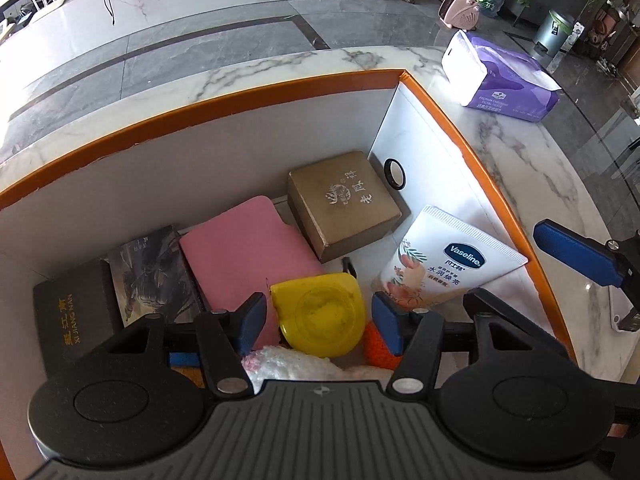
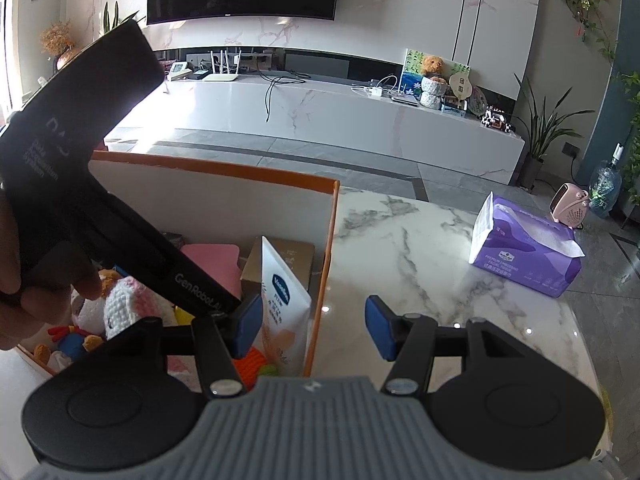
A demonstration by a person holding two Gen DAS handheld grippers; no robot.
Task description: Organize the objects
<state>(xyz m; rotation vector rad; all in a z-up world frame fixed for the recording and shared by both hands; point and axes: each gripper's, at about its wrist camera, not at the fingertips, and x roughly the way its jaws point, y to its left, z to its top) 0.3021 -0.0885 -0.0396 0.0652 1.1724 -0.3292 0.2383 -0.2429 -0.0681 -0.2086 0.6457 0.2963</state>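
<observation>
Nearest to us, the left gripper point(image 1: 319, 322) hangs inside the orange-rimmed box point(image 1: 256, 90), jaws parted either side of the yellow tape measure point(image 1: 320, 314). The blue pads stand off it with a gap each side, so we read it as not gripped; the tape measure rests on the pile in the box. The right gripper point(image 2: 313, 326) has its jaws apart too, holding nothing. One finger sits on the box side of the wall, the other over the marble table point(image 2: 420, 248), with the wall's edge between them but untouched.

Just past the left gripper's fingers we count one white-and-pink crochet toy point(image 1: 280, 362) and one orange knit piece point(image 1: 378, 344). The right view shows more small soft toys at the near end of the box; we cannot count them exactly.

Further in:
- one pink case point(image 1: 244, 252)
- one Vaseline tube point(image 1: 444, 262), leaning on the side wall
- one black box with gold lettering point(image 1: 74, 312)
- one dark printed box point(image 1: 150, 268)
- one gold box point(image 1: 344, 204)
- one black ring point(image 1: 394, 174) at the far corner

Farthest out, one purple tissue pack point(image 2: 524, 248) lies on the table, well apart from the box.

We judge the task nearly done: most items are in the box. The tissue pack is the only loose candidate in view, if it belongs at all.
</observation>
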